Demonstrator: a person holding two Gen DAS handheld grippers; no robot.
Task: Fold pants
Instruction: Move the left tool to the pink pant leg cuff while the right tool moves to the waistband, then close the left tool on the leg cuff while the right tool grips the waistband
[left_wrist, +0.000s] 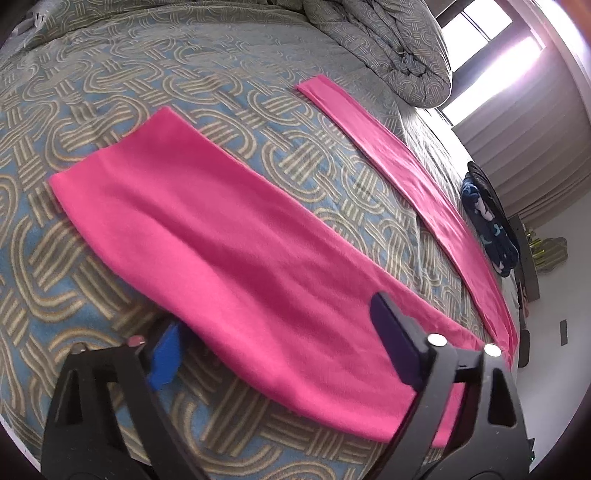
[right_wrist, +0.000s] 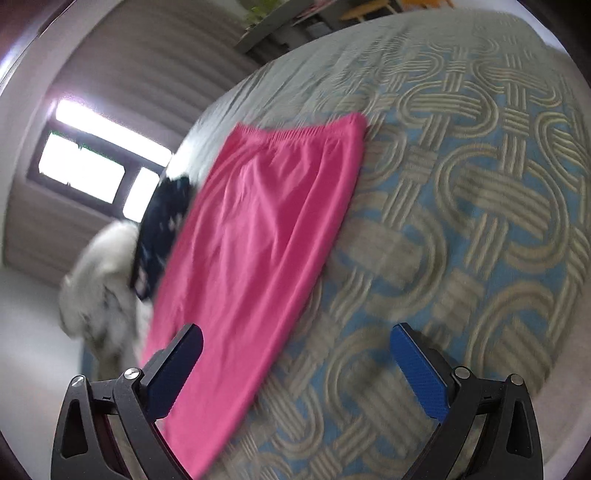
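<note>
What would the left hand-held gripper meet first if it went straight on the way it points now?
Probably the pink pants lying flat on the bed. The left hand-held gripper points down at them, jaws open, nothing in between; depth is unclear.

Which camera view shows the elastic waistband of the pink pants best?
The right wrist view. There the gathered waistband lies in full at the far end of the pink pants, though slightly blurred. The left wrist view shows only the legs of the pants spread apart on the bedspread; no waistband is visible there.
</note>
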